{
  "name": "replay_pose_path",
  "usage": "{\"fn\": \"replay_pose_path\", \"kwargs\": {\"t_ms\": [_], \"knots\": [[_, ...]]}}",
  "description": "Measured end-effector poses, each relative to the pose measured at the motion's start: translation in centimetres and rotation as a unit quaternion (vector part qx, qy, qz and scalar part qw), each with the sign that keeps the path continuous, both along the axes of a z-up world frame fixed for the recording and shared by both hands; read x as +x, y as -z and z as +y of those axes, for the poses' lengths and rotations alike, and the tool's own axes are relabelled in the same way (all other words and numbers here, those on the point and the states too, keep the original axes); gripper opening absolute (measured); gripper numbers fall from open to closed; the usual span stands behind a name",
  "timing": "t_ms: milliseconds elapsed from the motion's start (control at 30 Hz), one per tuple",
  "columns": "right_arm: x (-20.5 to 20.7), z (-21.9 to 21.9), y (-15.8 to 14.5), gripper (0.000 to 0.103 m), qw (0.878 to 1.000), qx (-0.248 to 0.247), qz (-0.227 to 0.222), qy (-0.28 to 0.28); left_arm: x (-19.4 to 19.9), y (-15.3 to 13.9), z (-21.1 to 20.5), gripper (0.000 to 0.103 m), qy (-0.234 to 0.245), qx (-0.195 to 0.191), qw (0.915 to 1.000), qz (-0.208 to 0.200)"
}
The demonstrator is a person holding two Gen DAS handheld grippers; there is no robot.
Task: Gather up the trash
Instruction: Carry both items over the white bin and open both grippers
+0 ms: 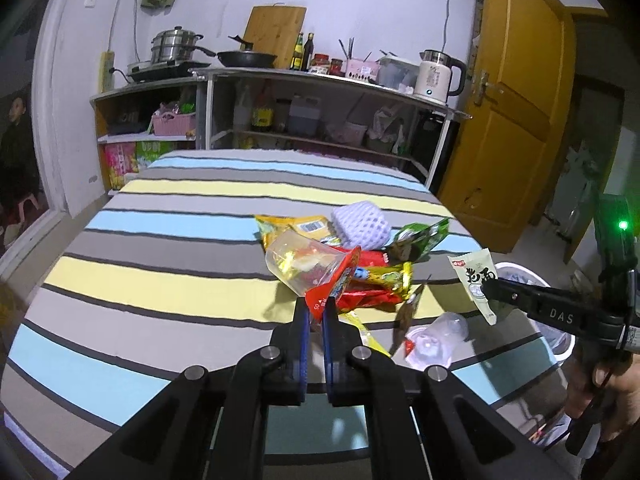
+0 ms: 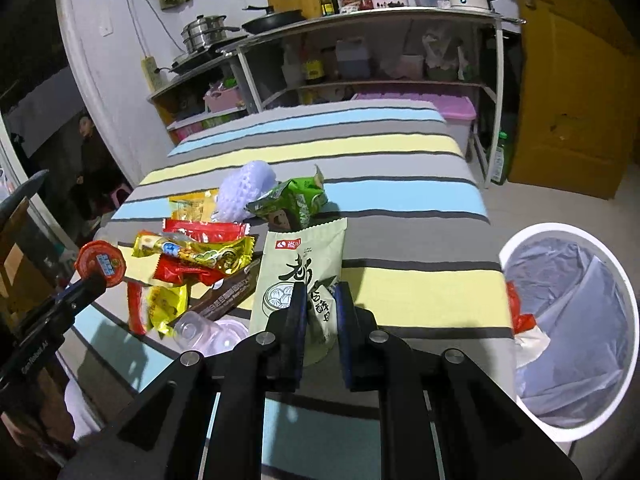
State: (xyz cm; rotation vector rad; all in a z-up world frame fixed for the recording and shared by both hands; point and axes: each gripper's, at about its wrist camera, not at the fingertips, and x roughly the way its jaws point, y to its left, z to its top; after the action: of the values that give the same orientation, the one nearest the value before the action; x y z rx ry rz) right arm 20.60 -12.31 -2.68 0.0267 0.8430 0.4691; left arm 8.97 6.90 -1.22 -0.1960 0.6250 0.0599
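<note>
1. The left gripper [image 1: 316,308] has its jaws closed on the red foil lid [image 1: 334,286] of a clear plastic cup [image 1: 298,262], and the cup hangs from this lid above the striped surface [image 1: 160,248].
2. The right gripper [image 2: 320,300] has its jaws closed on the lower edge of a pale green bun packet [image 2: 300,268], which is lifted above the surface.
3. The rest of the trash lies in a pile on the surface: red and yellow wrappers [image 2: 200,252], a green bag [image 2: 296,200], a white foam net [image 2: 246,188] and a clear crumpled piece [image 1: 436,336] near the front edge.
4. The white bin [image 2: 616,268] with its plastic liner stands on the floor just beside the surface, on the right side.
5. I think the good way is to carry the packet first over the middle of the bin, then loosen the jaws only there.
6. The cup holds only by its thin lid, so the left hand should move slowly and without swinging; otherwise the lid may tear or slip.
7. Both hands should not cross over the bin together.
</note>
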Motion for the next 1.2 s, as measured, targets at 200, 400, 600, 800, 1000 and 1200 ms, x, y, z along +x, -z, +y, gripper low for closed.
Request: {"fn": "replay_pose_path", "kwargs": {"t_ms": [200,400,600,800,1000,1200], "knots": [[-1.0,-1.3,-1.1,0.014,1.000,0.008,-0.013,0.011,-0.2,-1.4,-1.5,0.005,0.016,0.004,0.9997,-0.015],[-1.9,-3.2,-1.8,0.014,0.999,0.012,-0.021,0.025,0.3,-2.5,-3.6,0.005,0.043,0.007,0.9987,-0.025],[-2.6,-5.3,-2.3,0.014,0.999,0.012,-0.026,0.044,1.2,-3.0,-6.1,0.005,0.075,0.007,0.9967,-0.030],[-3.1,-7.5,-2.7,0.014,0.997,0.011,-0.031,0.065,2.3,-3.2,-9.0,0.005,0.110,0.004,0.9935,-0.029],[-3.4,-10.1,-3.1,0.014,0.995,0.010,-0.035,0.090,3.7,-3.3,-11.8,0.005,0.143,0.004,0.9894,-0.028],[-3.8,-12.8,-3.4,0.014,0.992,0.009,-0.041,0.116,5.0,-3.2,-15.0,0.005,0.175,0.005,0.9841,-0.028]]}}
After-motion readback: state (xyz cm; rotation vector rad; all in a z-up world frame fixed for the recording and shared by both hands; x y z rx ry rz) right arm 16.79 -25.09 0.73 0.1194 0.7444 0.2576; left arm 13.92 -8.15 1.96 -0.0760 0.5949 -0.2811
